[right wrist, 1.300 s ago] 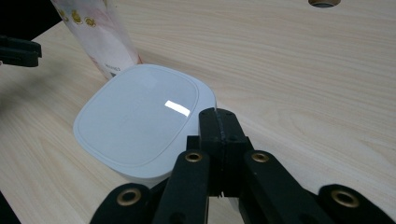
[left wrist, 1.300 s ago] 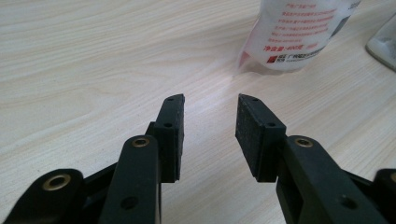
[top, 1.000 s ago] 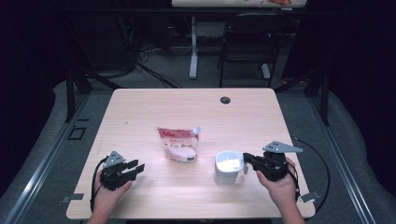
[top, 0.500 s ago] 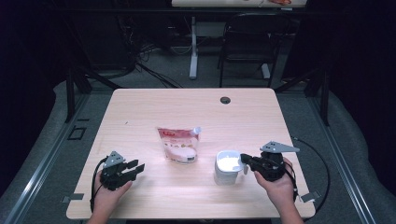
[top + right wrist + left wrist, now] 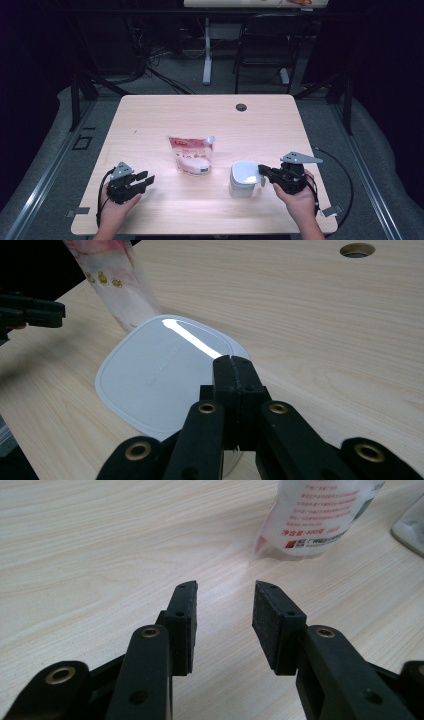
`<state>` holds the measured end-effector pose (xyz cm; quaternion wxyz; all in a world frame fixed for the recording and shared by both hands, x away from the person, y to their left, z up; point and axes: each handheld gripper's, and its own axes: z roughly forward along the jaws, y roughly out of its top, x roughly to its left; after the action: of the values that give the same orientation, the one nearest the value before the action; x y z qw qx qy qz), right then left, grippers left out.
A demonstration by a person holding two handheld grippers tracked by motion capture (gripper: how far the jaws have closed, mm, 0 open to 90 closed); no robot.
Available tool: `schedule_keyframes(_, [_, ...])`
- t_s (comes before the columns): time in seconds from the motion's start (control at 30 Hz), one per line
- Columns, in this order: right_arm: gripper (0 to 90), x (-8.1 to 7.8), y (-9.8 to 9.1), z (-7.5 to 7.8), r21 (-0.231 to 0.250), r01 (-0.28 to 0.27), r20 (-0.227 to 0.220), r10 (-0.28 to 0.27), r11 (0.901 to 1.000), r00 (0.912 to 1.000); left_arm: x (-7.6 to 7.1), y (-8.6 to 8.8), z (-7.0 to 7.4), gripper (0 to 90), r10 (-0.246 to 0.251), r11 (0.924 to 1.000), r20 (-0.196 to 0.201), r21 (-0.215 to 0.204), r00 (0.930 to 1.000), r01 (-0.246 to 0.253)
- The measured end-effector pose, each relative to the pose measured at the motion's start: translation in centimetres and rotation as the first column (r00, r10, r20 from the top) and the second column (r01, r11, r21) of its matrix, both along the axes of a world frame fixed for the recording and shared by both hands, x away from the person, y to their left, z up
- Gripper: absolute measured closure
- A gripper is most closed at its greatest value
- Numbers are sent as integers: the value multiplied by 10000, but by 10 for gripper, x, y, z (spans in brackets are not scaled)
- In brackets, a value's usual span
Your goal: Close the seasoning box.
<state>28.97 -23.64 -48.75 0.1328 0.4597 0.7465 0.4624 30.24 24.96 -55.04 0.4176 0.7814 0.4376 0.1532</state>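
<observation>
Here the right gripper has its jaws pressed together, their tips over the near edge of the white lid on a white container at the table's front right. The left gripper rests at the front left with its jaws apart and nothing between them. A pink-and-white pouch lies near the middle, just beside the container.

The table is pale wood-grain, smooth with a soft sheen. On it, the pouch looks like glossy printed plastic film. Beside the pouch, the white lid is smooth, shiny plastic catching glare. The jaws' pads look matt black and finely grained.
</observation>
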Motion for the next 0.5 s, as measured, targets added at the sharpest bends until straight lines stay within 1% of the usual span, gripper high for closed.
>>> schedule_keyframes(0.1, [900,0,-1,0,0,38,14,-38,10000,10000,0,0,0,623,6,10000,8,-8,10000,-6])
schedule_keyframes(0.13, [900,0,-1,-1,79,120,21,-120,9999,9999,0,0,0,622,6,10000,10,-7,10000,-6])
schedule_keyframes(0.27, [900,0,-2,-2,136,171,17,-171,9998,9999,0,0,0,623,-27,10000,-42,24,10000,27])
schedule_keyframes(0.43, [900,1,-4,-2,258,131,-73,-129,9996,9999,0,0,0,622,-24,10000,-25,12,10000,24])
schedule_keyframes(0.5, [900,0,-3,-2,144,126,-29,-125,9998,9999,0,0,0,622,-14,10000,-31,12,10000,14])
